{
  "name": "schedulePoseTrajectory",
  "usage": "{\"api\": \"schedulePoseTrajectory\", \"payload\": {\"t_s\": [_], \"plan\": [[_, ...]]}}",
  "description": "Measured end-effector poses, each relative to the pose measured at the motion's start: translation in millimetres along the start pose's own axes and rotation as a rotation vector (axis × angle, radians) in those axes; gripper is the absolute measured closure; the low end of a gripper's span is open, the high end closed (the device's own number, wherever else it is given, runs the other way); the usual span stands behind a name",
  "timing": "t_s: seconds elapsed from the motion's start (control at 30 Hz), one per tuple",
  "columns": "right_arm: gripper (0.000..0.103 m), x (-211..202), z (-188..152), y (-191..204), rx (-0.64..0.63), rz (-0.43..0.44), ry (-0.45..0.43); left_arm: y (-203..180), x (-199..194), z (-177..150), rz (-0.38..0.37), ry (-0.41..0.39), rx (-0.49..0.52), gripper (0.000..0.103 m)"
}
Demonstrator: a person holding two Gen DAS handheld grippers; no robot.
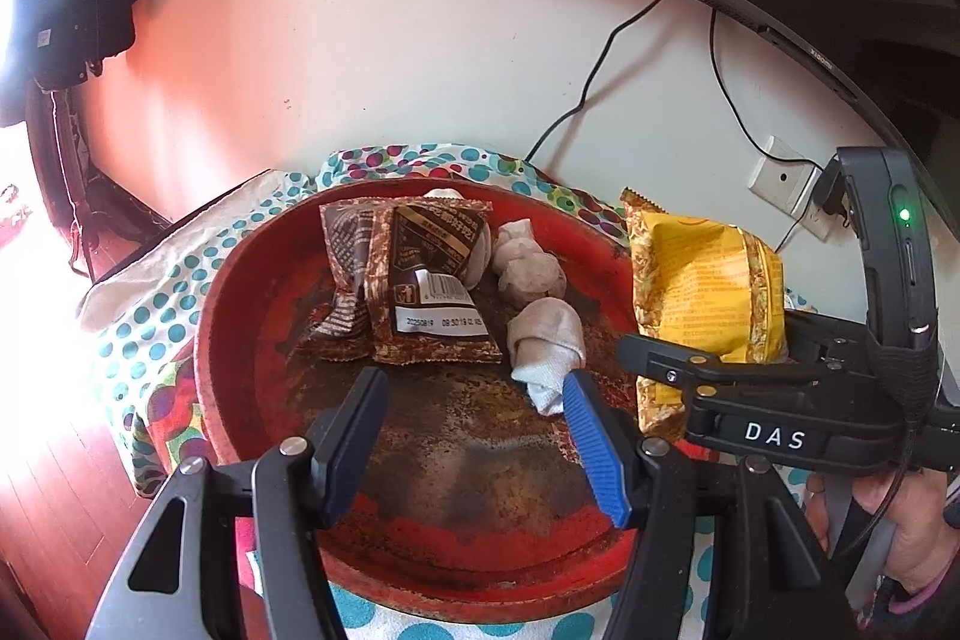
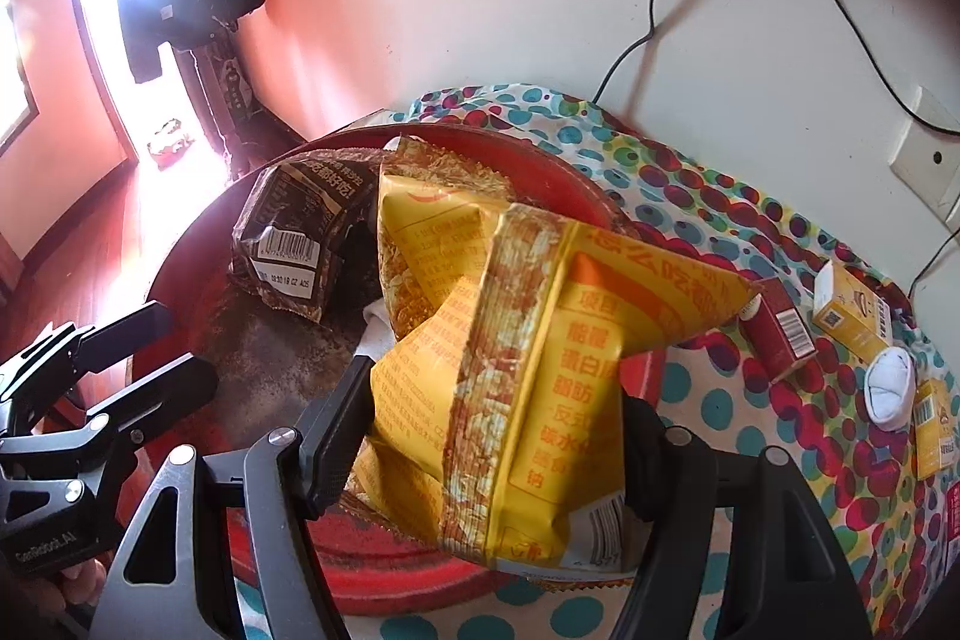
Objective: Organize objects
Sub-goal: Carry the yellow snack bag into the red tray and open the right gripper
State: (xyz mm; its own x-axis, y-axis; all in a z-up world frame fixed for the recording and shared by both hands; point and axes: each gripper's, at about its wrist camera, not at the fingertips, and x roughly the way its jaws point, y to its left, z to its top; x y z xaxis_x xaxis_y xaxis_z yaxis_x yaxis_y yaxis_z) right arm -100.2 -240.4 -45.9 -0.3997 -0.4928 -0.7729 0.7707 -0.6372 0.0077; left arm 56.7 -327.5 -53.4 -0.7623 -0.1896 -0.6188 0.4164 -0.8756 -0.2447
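A: What do the fingers hold?
B: The right gripper (image 2: 486, 436) grasps two yellow snack packets (image 2: 540, 370) over the red tray's (image 1: 240, 292) right rim; the left gripper (image 1: 474, 436) is released, empty, above the tray.
A: And in the tray?
B: Two brown packets (image 1: 414, 280), far left, and three rolled grey socks (image 1: 543, 334) beside them.
A: On the bench?
B: One white sock (image 2: 891, 394) and three small boxes (image 2: 780, 334), far right.

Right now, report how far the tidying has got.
Done: two brown snack packets and several balled socks already lie in the red tray. In hand: the right tongs grip yellow snack packets over the tray's edge; the left tongs are open and empty. Left: a white sock, a red box and yellow boxes on the dotted cloth.
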Motion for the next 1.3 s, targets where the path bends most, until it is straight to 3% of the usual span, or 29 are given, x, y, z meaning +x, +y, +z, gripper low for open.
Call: {"api": "schedulePoseTrajectory", "payload": {"t_s": [0.6,0.83,1.07,1.3], "plan": [[0.035,64.4,44.1,39.8,-0.054,0.044,0.047,27.0,-7.0,6.1,0.043,-0.034,-0.107,0.041],[0.016,66.3,37.9,33.7,-0.023,0.045,0.035,31.6,-7.5,5.5,0.046,-0.035,-0.142,0.041],[0.014,31.1,17.4,-6.5,0.076,0.070,-0.019,24.2,-7.6,5.5,0.050,-0.030,-0.116,0.041],[0.012,-15.4,-27.0,-99.6,0.223,0.009,-0.103,13.4,-6.1,3.7,0.058,-0.031,-0.070,0.041]]}}
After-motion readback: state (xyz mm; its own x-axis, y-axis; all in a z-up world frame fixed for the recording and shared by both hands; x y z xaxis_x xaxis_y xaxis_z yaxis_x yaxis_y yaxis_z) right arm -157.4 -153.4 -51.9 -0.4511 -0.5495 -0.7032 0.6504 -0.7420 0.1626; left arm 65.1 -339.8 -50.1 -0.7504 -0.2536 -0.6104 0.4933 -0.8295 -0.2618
